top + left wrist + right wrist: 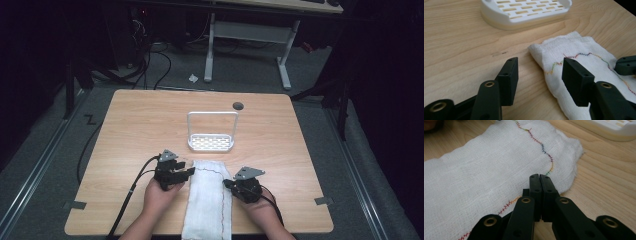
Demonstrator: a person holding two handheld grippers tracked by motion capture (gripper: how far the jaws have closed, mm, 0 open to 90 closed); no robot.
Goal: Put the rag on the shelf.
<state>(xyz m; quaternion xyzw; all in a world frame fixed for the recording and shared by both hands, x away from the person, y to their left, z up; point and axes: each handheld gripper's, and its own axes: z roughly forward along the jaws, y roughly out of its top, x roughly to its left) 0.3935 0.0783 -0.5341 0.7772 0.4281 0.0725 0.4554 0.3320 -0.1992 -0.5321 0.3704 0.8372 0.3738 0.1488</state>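
A long white cloth (209, 200) with a wavy line of coloured stitching (544, 150) lies on the wooden table (140, 125), running from its middle to the front edge. My left gripper (187, 167) is at the cloth's far left corner. Its jaws stand open: one pad rests over the bare wood, the other over the cloth (584, 50), and nothing is pinched in my left gripper (539, 62). My right gripper (226, 182) sits at the cloth's right edge. In the right gripper view my right gripper (539, 176) is shut, pads together above the cloth (486, 170).
A white slotted rack (211, 142) with a tall wire handle stands just beyond the cloth's far end. A dark round hole (238, 106) is set in the table behind it. Bare wood lies to the left and right. A white desk frame (250, 35) stands on the floor beyond.
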